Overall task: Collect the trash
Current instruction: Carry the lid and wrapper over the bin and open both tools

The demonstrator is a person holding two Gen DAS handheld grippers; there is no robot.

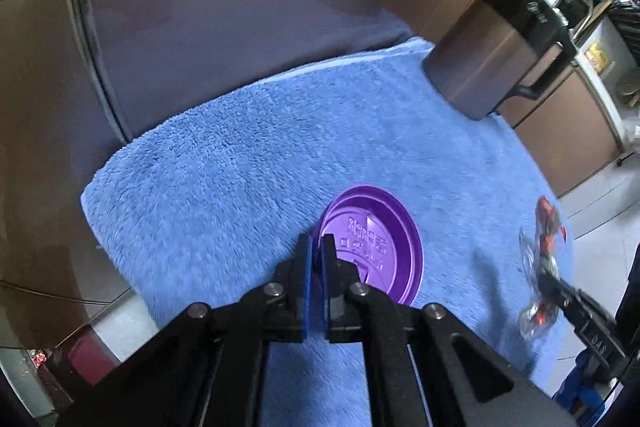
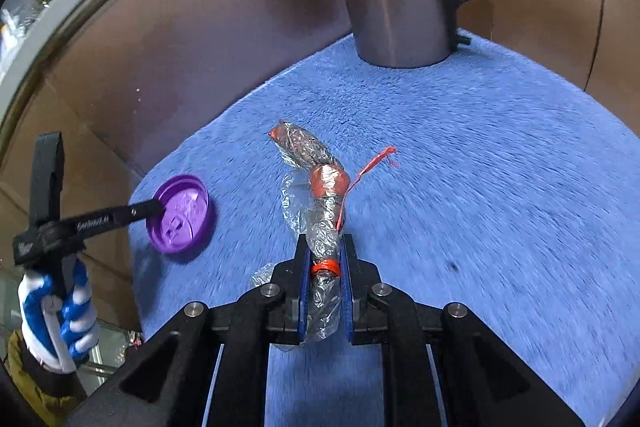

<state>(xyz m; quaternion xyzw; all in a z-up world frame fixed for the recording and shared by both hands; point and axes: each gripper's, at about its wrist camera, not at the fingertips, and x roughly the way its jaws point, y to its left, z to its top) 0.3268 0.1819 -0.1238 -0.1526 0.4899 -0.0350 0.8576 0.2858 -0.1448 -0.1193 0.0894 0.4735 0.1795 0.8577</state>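
Crinkled wrapper (image 2: 326, 211) lies lengthwise, pointing away from right tool (image 2: 325, 247).

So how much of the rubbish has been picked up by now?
Nothing looks binned yet. Both pieces are gripped: the left gripper is shut on the purple lid's rim, and the right gripper is clamped on the crinkled plastic wrapper. Both still sit over the blue towel; carrying them off remains.

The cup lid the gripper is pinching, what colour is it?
Purple. The cup lid shows best in the left wrist view, where raised lettering is visible on it.
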